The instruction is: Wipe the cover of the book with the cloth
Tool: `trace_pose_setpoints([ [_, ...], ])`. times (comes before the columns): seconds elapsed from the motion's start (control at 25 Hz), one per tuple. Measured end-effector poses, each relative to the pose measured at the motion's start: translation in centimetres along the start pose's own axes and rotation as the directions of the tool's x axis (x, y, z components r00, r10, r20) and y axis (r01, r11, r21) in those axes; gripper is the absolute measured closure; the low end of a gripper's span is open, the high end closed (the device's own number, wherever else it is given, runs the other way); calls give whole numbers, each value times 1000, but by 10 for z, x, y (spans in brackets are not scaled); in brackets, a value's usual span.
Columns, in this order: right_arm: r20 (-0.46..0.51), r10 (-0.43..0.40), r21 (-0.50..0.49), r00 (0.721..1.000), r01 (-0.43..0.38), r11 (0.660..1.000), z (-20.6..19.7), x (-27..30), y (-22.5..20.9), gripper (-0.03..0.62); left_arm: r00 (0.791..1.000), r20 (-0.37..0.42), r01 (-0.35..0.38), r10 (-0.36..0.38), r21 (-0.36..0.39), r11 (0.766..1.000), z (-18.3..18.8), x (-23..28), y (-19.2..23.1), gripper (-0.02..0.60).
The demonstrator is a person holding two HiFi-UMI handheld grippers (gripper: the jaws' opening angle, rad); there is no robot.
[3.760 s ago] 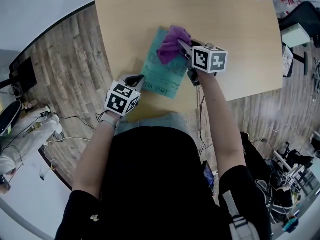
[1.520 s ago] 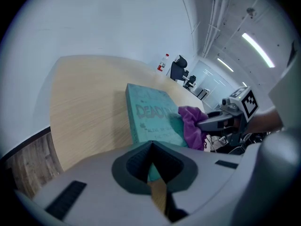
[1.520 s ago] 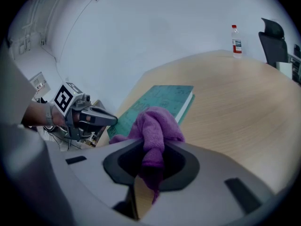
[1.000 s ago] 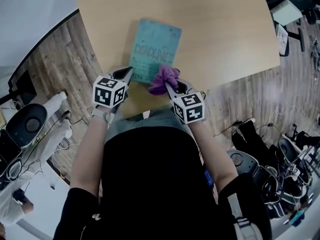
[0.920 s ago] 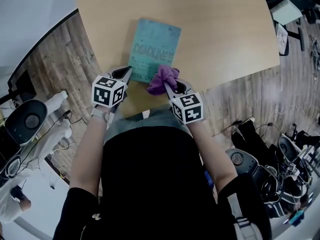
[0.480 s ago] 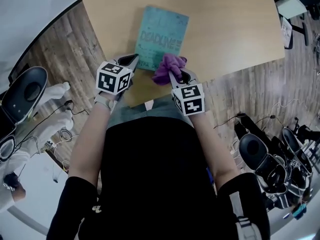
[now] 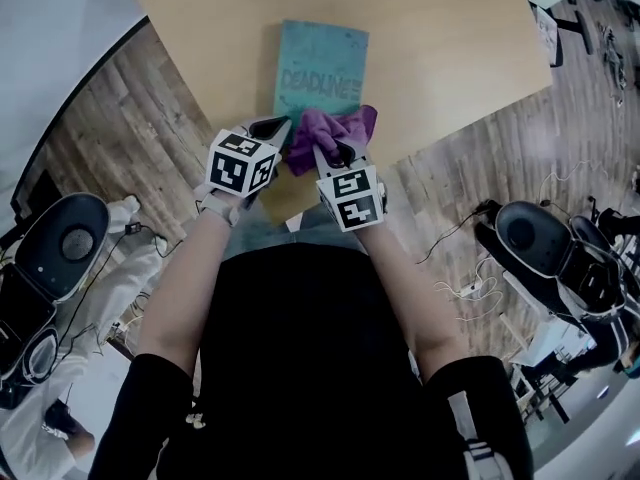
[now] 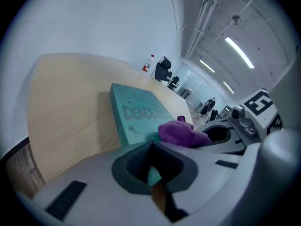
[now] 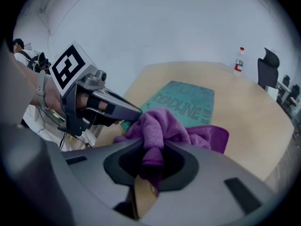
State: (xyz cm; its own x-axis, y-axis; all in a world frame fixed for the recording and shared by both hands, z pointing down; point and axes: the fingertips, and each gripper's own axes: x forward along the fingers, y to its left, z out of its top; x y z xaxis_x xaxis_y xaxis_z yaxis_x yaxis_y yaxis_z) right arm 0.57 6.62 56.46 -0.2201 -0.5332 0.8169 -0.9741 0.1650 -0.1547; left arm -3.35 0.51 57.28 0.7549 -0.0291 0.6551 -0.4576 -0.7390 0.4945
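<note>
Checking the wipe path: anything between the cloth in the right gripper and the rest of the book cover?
Nothing visible. The right gripper holds the purple cloth on the book's near end; the cover beyond it is bare. The left gripper sits at the near left corner, beside the cloth, off the path.

Teal book (image 7: pixel 320 63) with darker teal lettering at 12 o'clock on a pale wood-grain tabletop (image 7: pixel 450 28). Purple cloth (image 7: pixel 345 126) at the book's 6 o'clock edge. The grey left claw (image 7: pixel 279 127) and grey right claw (image 7: pixel 328 146) each carry a cube of black-and-white square markers. Grey-brown plank floor (image 7: pixel 140 118).
</note>
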Motion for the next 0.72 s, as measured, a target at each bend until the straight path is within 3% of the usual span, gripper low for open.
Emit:
trace_pose_setpoints([
  [0.32,19,-47,-5,999,47,999,-1,9,29,514,995,-32,94,-92,70,993,-2,3,-11,561],
  [0.72,-12,-59,6,998,59,998,-31,-4,16,516,994,-54,102,-98,71,992,-1,5,-13,561],
])
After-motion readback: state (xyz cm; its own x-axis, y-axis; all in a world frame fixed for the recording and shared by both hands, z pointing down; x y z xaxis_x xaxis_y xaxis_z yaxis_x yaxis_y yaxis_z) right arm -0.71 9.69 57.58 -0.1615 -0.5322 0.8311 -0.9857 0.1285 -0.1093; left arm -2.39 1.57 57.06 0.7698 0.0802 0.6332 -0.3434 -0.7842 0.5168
